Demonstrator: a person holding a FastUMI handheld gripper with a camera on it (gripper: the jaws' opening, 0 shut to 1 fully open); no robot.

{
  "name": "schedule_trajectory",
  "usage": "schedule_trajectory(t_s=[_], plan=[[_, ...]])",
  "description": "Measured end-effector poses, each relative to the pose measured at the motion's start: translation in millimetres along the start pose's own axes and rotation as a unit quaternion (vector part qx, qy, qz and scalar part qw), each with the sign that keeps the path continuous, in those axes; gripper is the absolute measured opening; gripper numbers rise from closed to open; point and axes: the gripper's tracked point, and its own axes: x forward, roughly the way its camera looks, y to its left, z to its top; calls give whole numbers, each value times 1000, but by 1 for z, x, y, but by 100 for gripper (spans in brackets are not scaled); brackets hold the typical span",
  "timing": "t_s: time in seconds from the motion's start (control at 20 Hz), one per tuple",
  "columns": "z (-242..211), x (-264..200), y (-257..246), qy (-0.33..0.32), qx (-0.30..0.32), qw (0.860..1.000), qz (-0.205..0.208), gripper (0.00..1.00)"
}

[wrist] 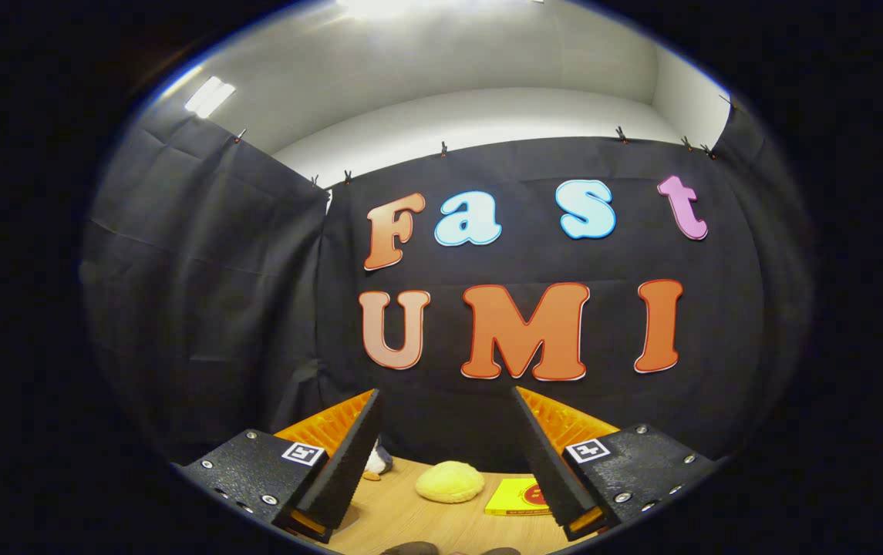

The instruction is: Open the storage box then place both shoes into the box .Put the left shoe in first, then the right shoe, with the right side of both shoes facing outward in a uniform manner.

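Observation:
My gripper (pixel 445 397) is held up high and points at the booth's back wall. Its two fingers (pixel 348 455) stand wide apart, open, with nothing between them. Far below, between the fingers, lies the wooden table (pixel 410 516). Two dark rounded shapes (pixel 410 549) peek in at the table's near edge; I cannot tell what they are.
On the table beyond the fingers lie a round yellow bun-like object (pixel 449 482), a flat yellow packet (pixel 518 497) to its right, and a small white plush toy (pixel 376 462) beside the left finger. Black cloth walls close the booth at the back and left.

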Motion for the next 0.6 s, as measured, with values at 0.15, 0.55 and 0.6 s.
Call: schedule_trajectory(t_s=[0.15, 0.55, 0.6], plan=[[-27, 5, 16, 37, 18, 999, 22, 98], [-106, 1, 82, 164, 80, 976, 117, 98], [-115, 0, 90, 178, 87, 972, 128, 98]])
